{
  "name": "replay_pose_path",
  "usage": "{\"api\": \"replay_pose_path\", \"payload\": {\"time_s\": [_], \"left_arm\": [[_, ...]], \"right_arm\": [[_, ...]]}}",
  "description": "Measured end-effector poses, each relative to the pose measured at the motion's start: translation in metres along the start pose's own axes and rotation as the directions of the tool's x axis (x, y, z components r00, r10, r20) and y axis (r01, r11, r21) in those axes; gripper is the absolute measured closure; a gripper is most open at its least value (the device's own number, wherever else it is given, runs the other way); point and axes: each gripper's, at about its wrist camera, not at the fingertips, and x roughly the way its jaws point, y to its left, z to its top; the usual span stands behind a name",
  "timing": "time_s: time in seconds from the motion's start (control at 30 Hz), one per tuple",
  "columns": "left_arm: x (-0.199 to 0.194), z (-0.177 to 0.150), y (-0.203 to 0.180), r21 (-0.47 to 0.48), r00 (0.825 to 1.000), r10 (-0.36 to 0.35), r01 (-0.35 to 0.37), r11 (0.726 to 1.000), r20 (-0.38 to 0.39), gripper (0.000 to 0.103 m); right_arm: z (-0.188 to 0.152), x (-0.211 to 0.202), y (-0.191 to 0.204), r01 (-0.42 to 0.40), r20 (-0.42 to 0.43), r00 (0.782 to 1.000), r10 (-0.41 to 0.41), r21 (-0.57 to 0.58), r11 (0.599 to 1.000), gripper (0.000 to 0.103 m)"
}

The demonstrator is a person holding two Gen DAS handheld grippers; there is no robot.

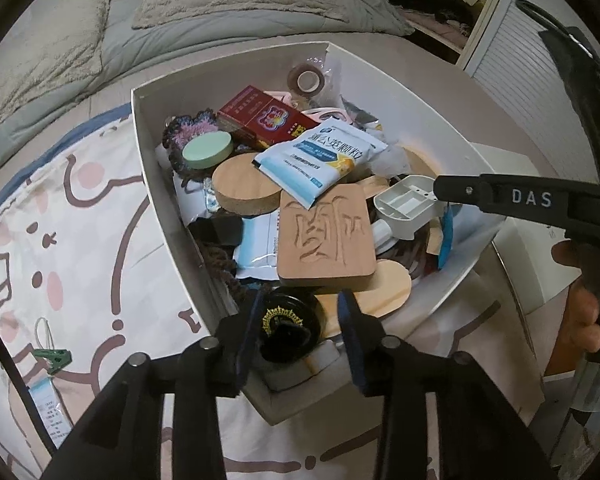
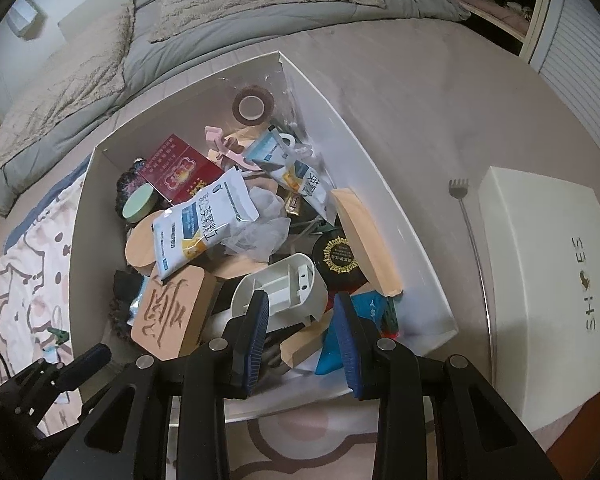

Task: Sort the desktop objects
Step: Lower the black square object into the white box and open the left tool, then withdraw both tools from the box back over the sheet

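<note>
While the left gripper (image 1: 300,324) stands parted around the black jar (image 1: 288,326) in the white box (image 1: 156,152), the right gripper (image 2: 300,332) hangs released, so picking seems underway, needing a squeeze next.

We saw the box (image 2: 384,168) on the bed (image 2: 440,92), a sachet (image 2: 204,220) atop the carved block (image 2: 172,308) inside it, the lid (image 2: 548,280) to its right.

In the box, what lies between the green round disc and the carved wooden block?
The round wooden disc lies between the green round disc and the carved wooden block, partly under a white-blue sachet. The left wrist view shows it best.
</note>
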Motion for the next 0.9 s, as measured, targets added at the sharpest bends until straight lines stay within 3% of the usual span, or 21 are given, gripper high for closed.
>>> {"api": "replay_pose_path", "payload": {"time_s": [0.53, 0.67, 0.8, 0.9], "left_arm": [[-0.021, -0.001, -0.003, 0.018, 0.998, 0.023, -0.024, 1.0, 0.051, 0.056], [-0.03, -0.003, -0.002, 0.016, 0.996, 0.039, -0.04, 0.999, 0.077, 0.036], [-0.039, -0.004, 0.001, 0.018, 0.994, 0.051, -0.053, 0.998, 0.101, 0.034], [-0.047, -0.006, 0.002, 0.019, 0.991, 0.037, -0.04, 0.999, 0.127, 0.024]], "right_arm": [[-0.004, -0.01, 0.003, -0.017, 0.022, 1.0, 0.017, -0.001, 1.0, 0.07], [-0.007, -0.015, 0.004, -0.022, 0.034, 0.999, 0.023, -0.009, 1.0, 0.069], [-0.009, -0.022, 0.008, -0.022, 0.06, 0.998, 0.024, -0.031, 0.999, 0.07], [-0.01, -0.031, 0.009, -0.02, 0.093, 0.995, 0.023, -0.036, 0.999, 0.069]]}}
